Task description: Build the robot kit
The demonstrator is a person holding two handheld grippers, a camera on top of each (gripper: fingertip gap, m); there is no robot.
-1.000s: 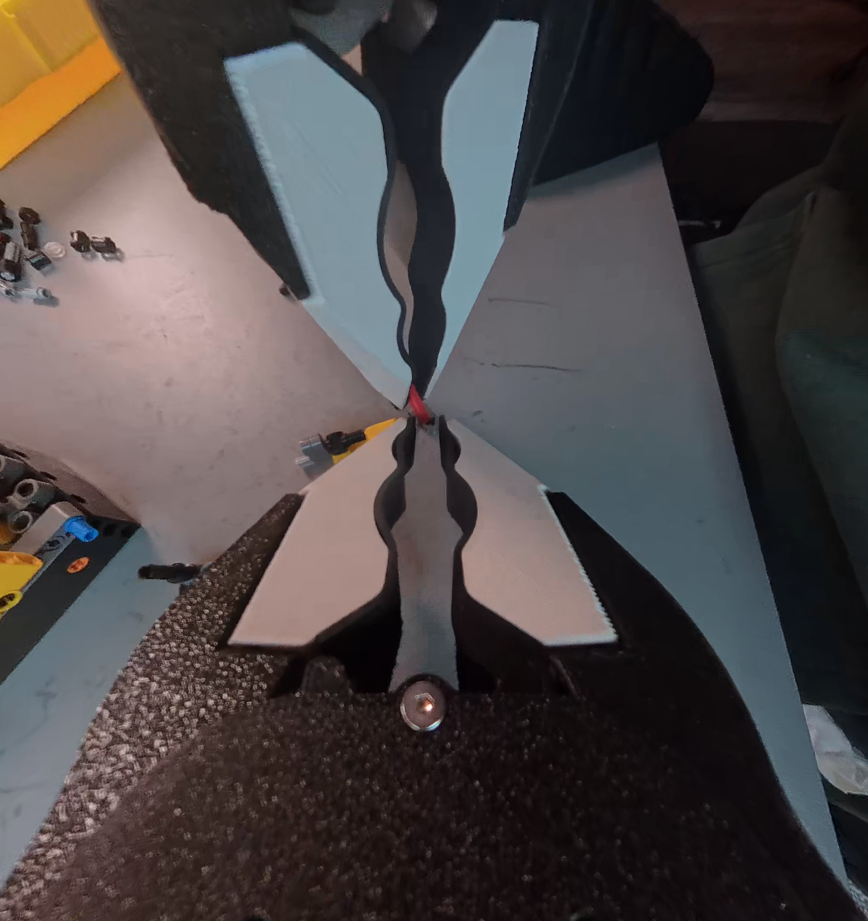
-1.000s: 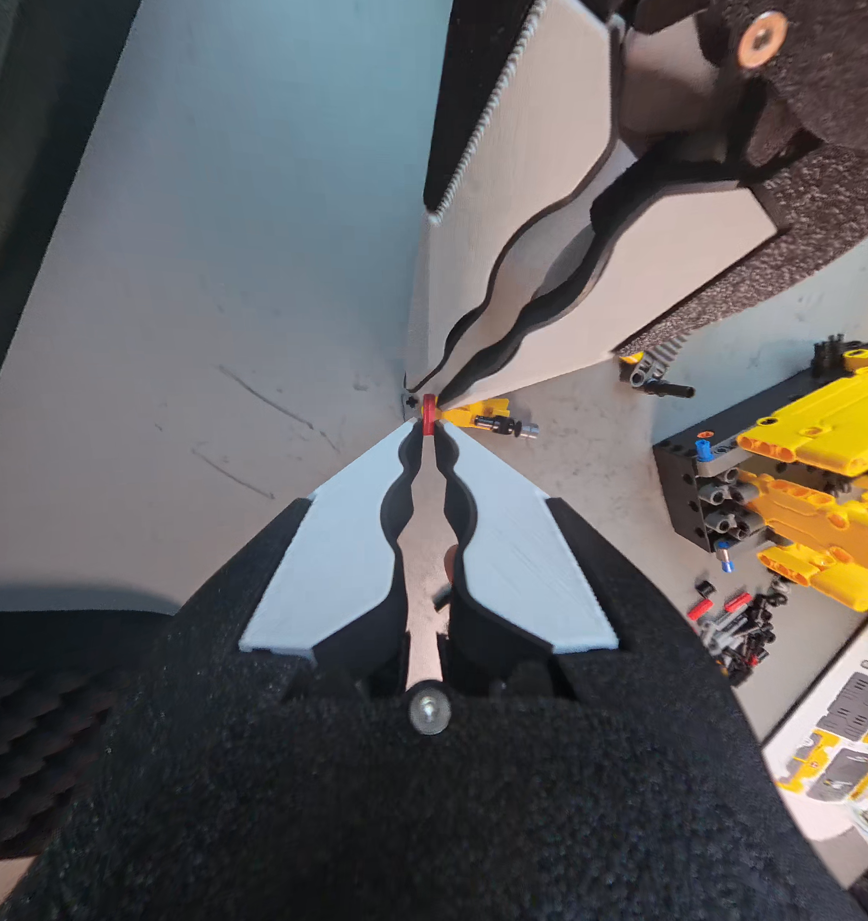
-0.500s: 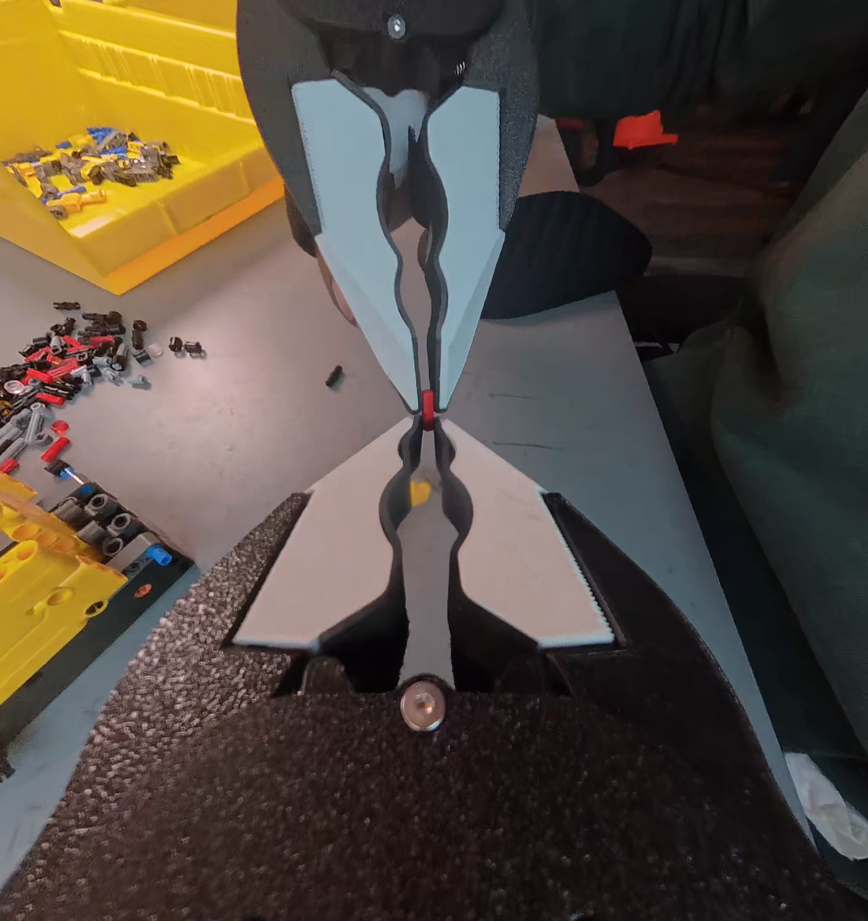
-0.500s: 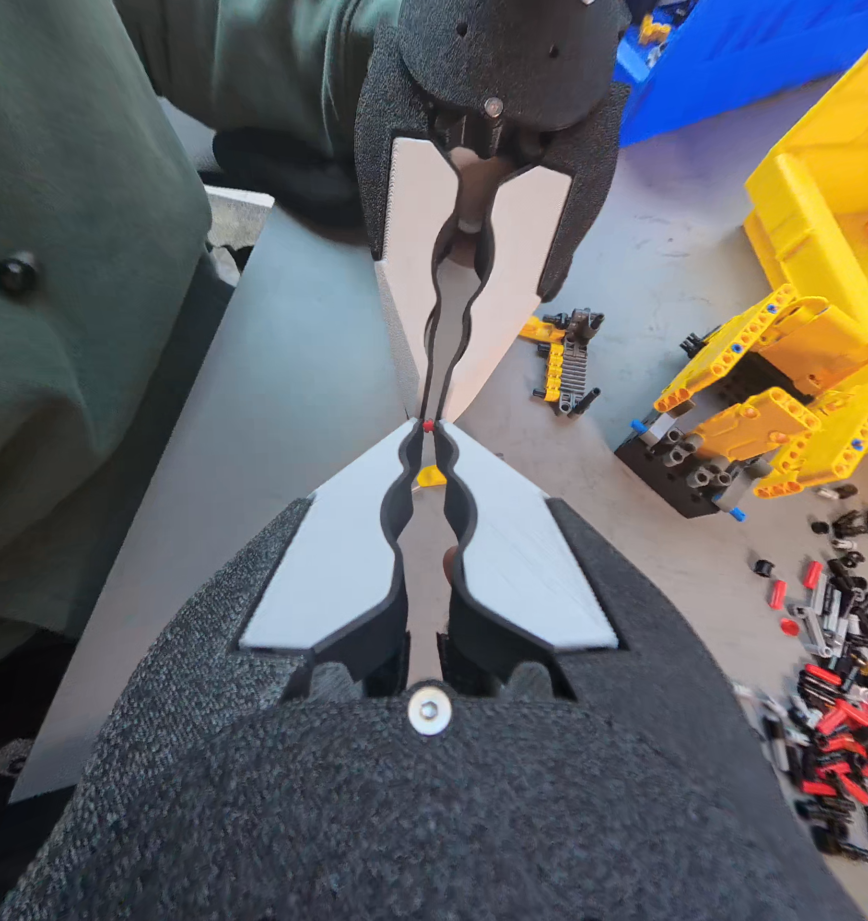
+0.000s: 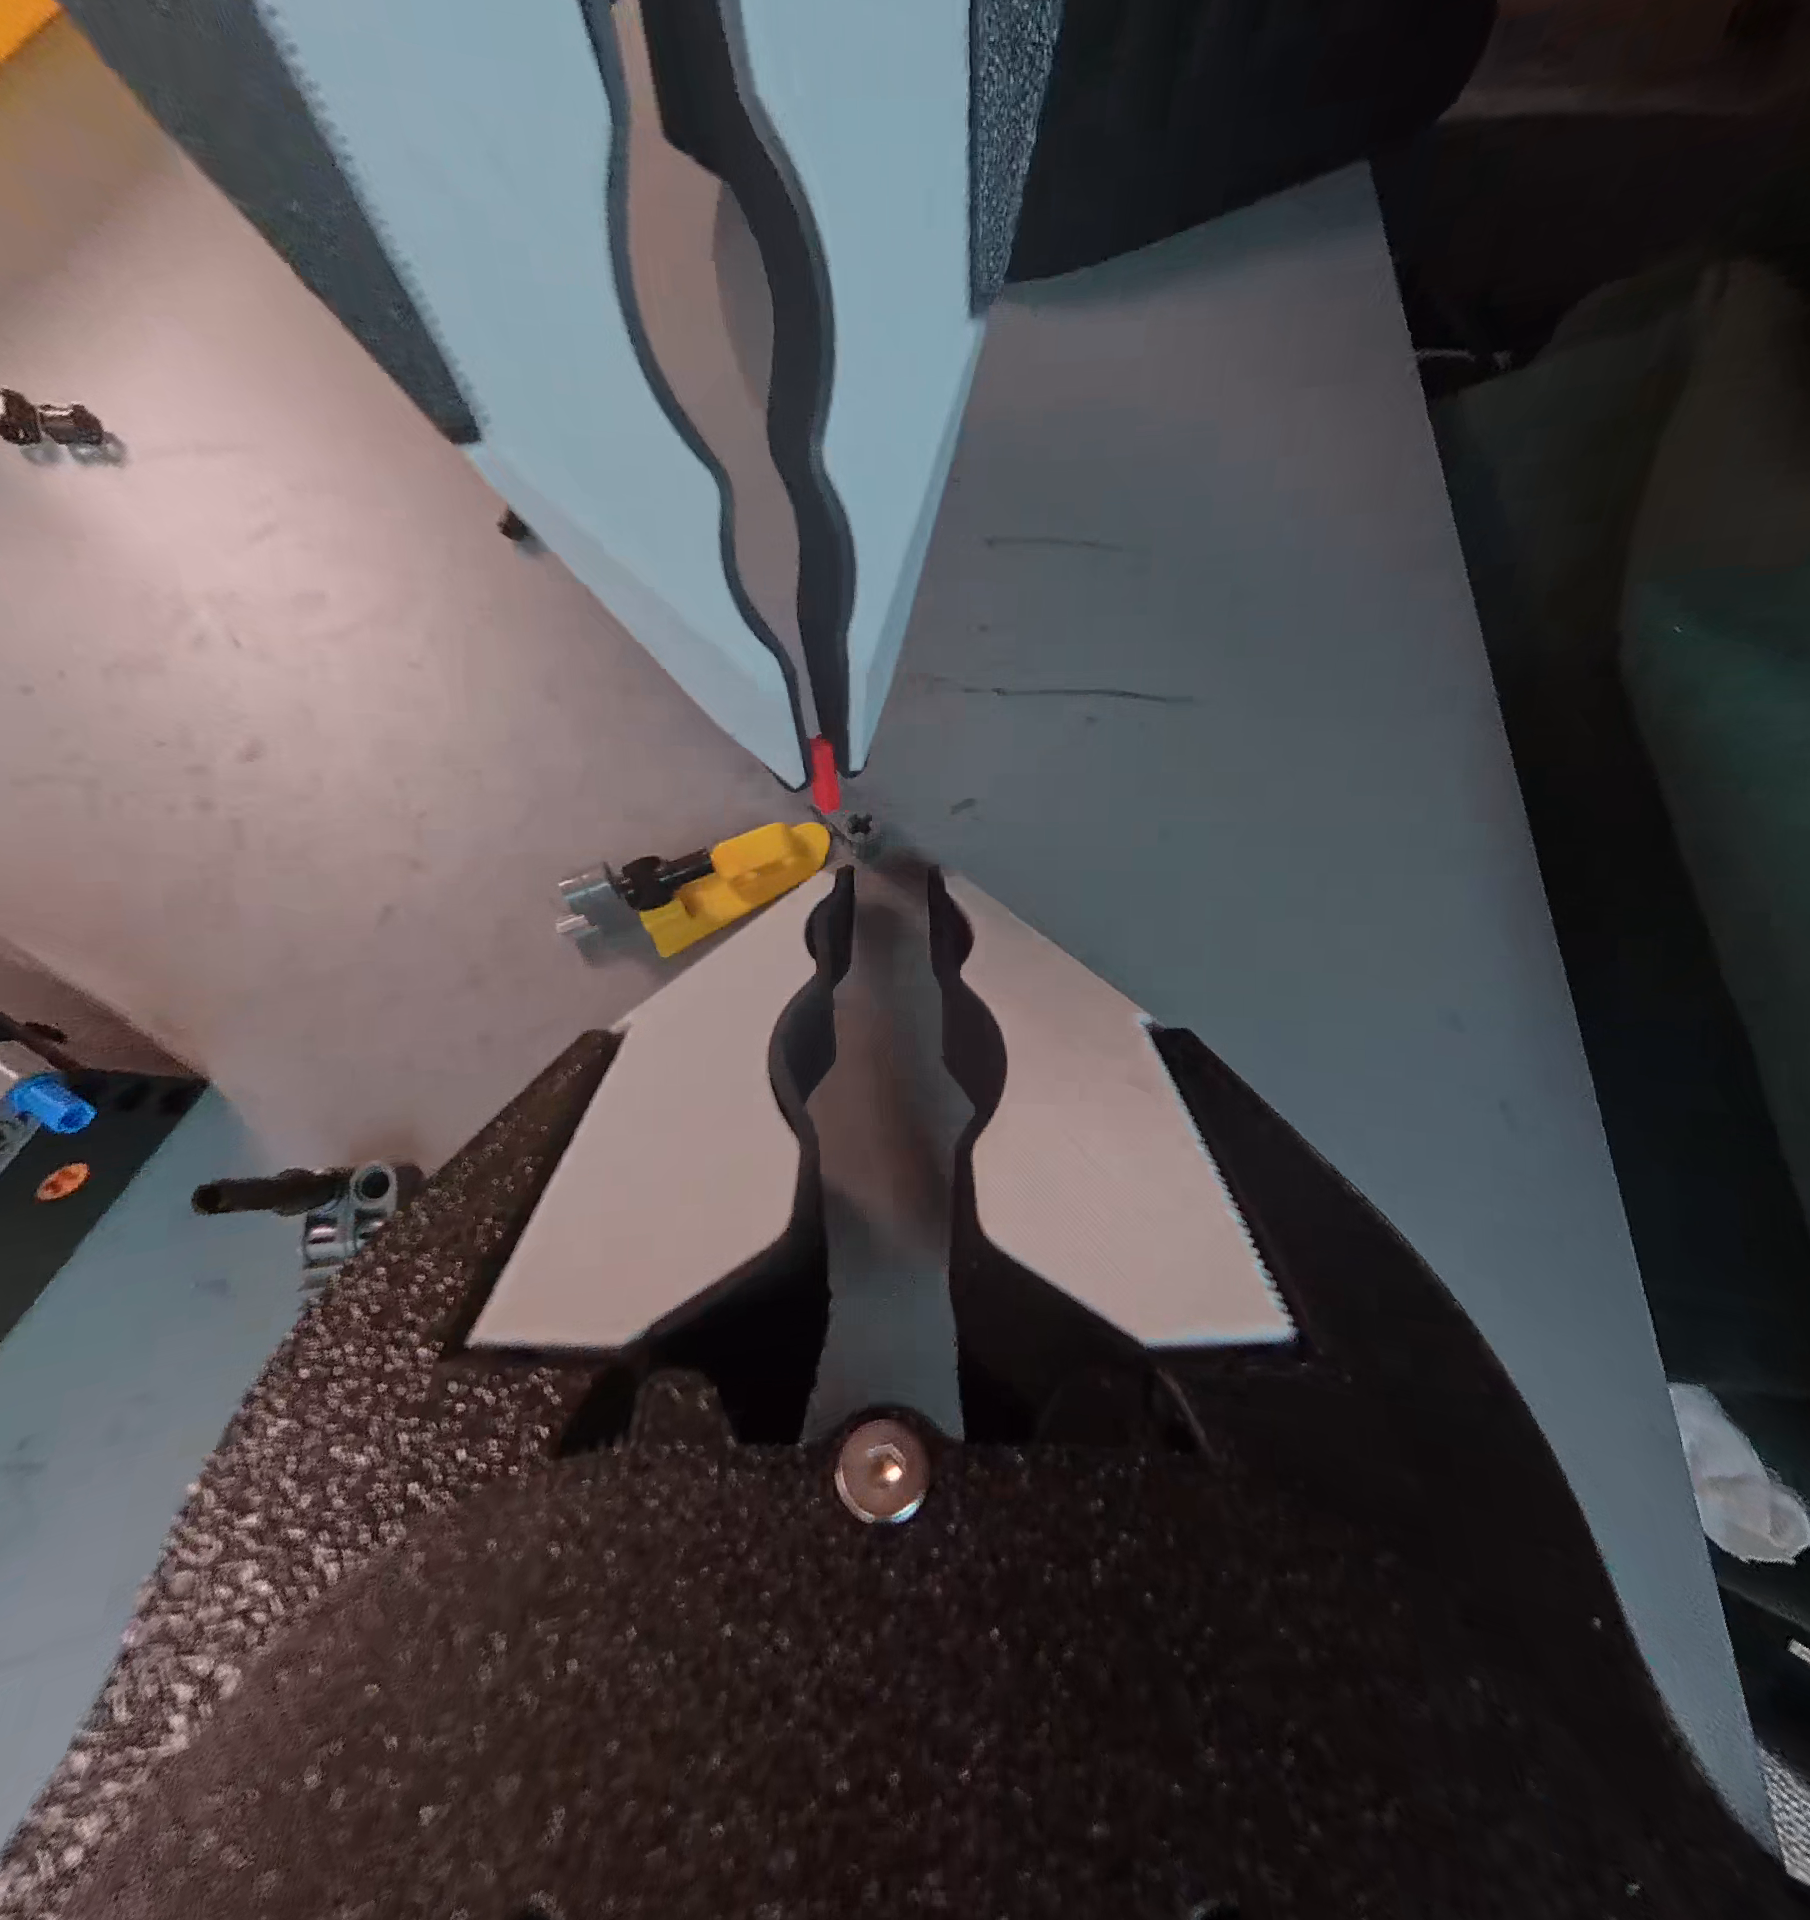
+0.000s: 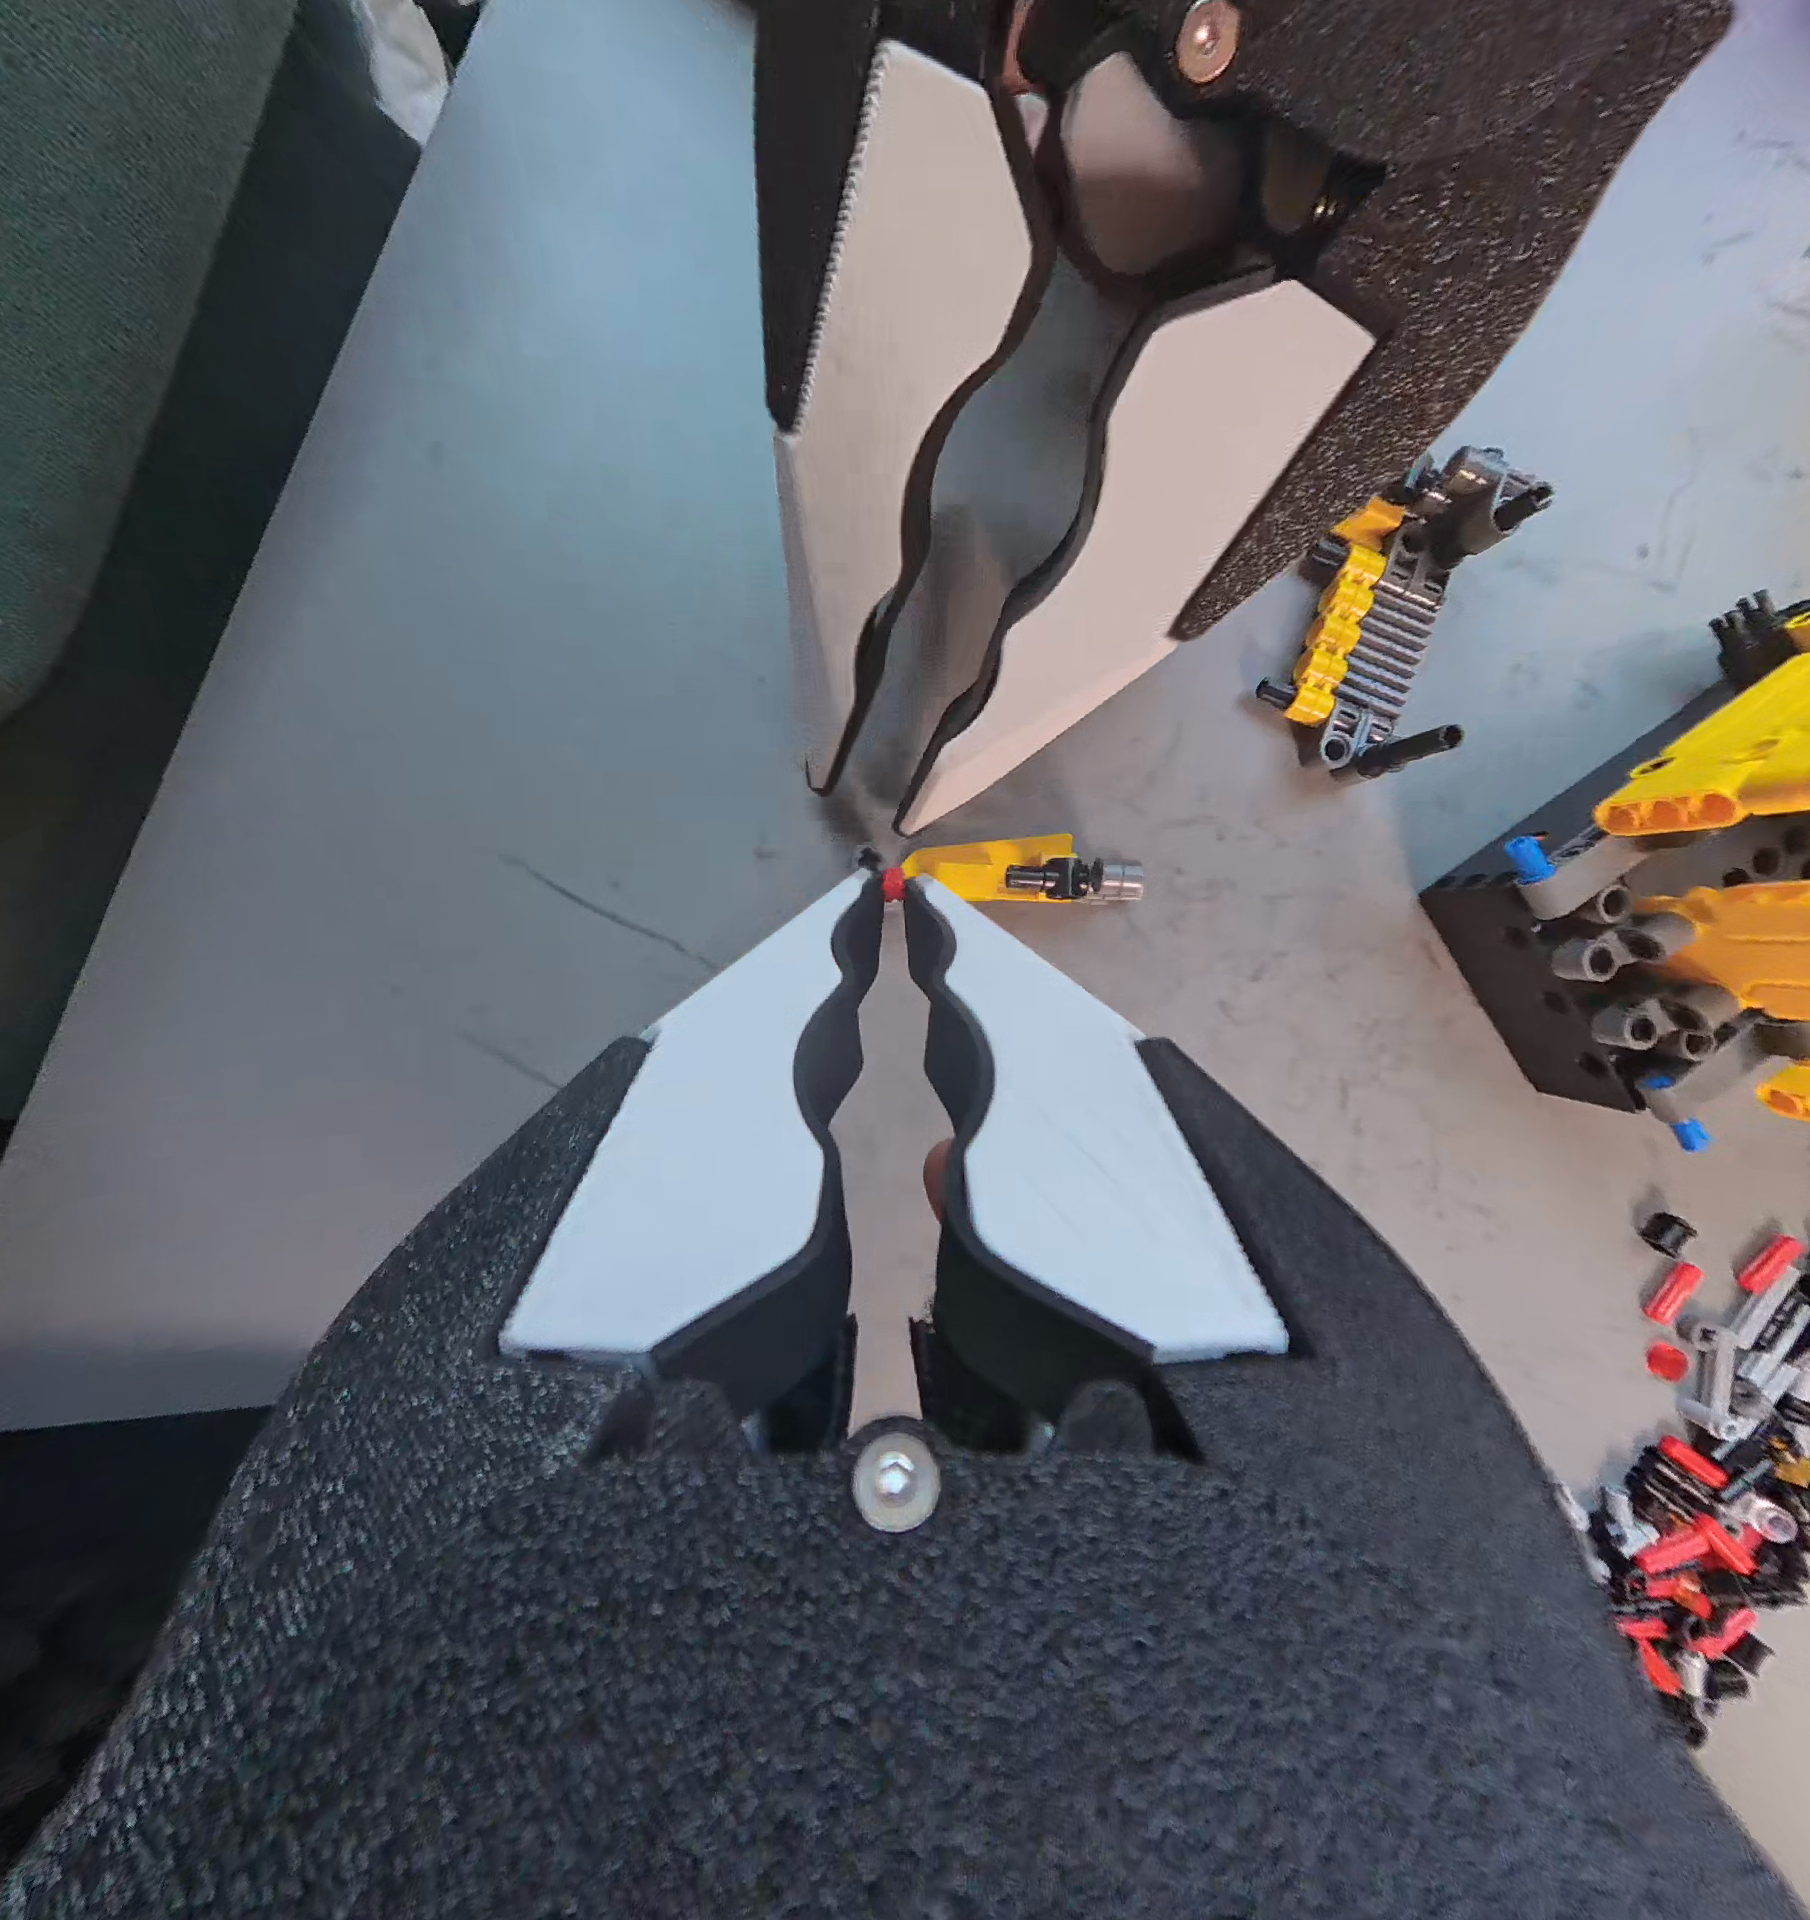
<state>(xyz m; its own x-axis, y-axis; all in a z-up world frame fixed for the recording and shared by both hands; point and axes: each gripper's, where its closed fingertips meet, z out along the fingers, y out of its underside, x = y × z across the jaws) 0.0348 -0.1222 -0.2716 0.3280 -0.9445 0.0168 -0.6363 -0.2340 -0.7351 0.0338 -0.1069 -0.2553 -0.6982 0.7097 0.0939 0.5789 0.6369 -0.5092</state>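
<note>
My right gripper (image 6: 888, 881) is shut on a small red pin (image 6: 892, 884), which sticks out from its tips. In the left wrist view the right gripper (image 5: 828, 777) comes in from above with the red pin (image 5: 824, 774). My left gripper (image 5: 888, 873) faces it tip to tip, with its jaws slightly apart and nothing between them. It also shows in the right wrist view (image 6: 861, 805). A tiny grey piece with a cross hole (image 5: 859, 826) sits between the two grippers' tips; I cannot tell if it is joined to the pin. Both grippers are low over the grey table (image 5: 1140, 727).
A yellow piece with a black pin and grey connector (image 6: 994, 868) lies just beside the tips. A yellow-and-grey sub-assembly (image 6: 1379, 623), a large yellow-and-black model (image 6: 1711, 935) and a pile of small red and black parts (image 6: 1732, 1475) lie farther right. The table edge and a person's green clothing (image 6: 101, 312) are at the left. The grippers are tip to tip, or close to it.
Both grippers have dropped from mid-air to close above the table. My left gripper has opened its tips. The red pin stays in my right gripper.
</note>
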